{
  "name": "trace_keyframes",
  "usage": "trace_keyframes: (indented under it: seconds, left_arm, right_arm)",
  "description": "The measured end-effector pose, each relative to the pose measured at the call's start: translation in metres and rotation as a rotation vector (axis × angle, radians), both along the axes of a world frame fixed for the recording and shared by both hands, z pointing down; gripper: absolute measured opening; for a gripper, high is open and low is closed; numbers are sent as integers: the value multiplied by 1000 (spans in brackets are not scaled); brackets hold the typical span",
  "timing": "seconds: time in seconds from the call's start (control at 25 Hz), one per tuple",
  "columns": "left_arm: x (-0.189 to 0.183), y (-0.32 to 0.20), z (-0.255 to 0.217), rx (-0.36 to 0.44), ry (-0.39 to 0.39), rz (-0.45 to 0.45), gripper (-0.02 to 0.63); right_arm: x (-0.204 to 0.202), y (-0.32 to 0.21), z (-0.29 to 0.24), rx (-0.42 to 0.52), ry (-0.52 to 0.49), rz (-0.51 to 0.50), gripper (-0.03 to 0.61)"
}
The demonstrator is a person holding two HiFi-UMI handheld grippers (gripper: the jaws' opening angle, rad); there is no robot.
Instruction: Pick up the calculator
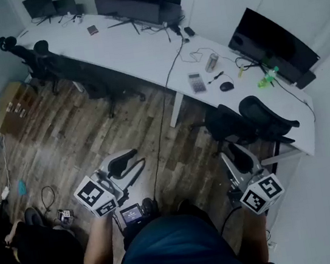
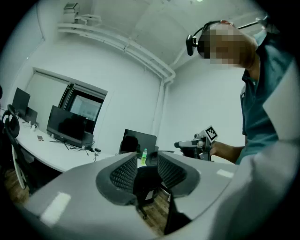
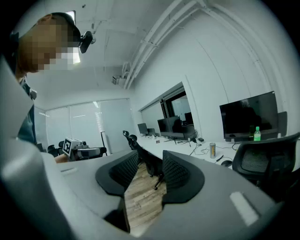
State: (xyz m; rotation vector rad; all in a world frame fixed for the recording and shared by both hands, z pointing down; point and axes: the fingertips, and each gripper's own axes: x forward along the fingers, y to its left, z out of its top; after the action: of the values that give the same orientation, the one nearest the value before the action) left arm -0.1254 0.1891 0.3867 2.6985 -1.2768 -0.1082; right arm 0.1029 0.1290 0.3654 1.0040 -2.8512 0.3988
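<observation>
My left gripper (image 1: 127, 165) and right gripper (image 1: 241, 159): fingers spread, nothing between. One calculator (image 1: 196, 82) flat on desk (image 1: 135, 53), well ahead of both fingertips. Beside it one can (image 1: 211, 62); one green bottle (image 1: 267, 77) beyond; contents unseen.

Open wood floor (image 1: 140, 132) betw. person & white desk (image 1: 140, 49). Two black chairs (image 1: 228, 125) stand at desk's near edge, just right of calculator (image 1: 197, 83); approach left of them is free. Near calculator lie can (image 1: 211, 62) & mouse (image 1: 226, 86), w/ bare desktop on its left.
</observation>
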Motion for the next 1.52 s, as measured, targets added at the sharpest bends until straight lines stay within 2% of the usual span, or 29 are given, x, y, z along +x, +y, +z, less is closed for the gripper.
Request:
trace_keyframes:
  seconds: [0.2,0.44,0.68,1.04,1.52]
  left_arm:
    - [35,8,-13,-3,-16,-37,129]
    - [100,0,-18,-6,-36,-45,129]
    - [147,1,-15,-16,-62,-48,129]
    - [144,5,-2,-58,-66,-85,130]
    - [100,-43,1,-51,-35,-7,130]
  right_arm:
    - [39,6,-5,13,22,-14,147]
    - [90,3,-5,45,36,-44,147]
    - [126,2,1,43,7,-66,147]
    - [124,1,14,1,-31,-93,148]
    - [80,-29,9,-9,-20,-20,148]
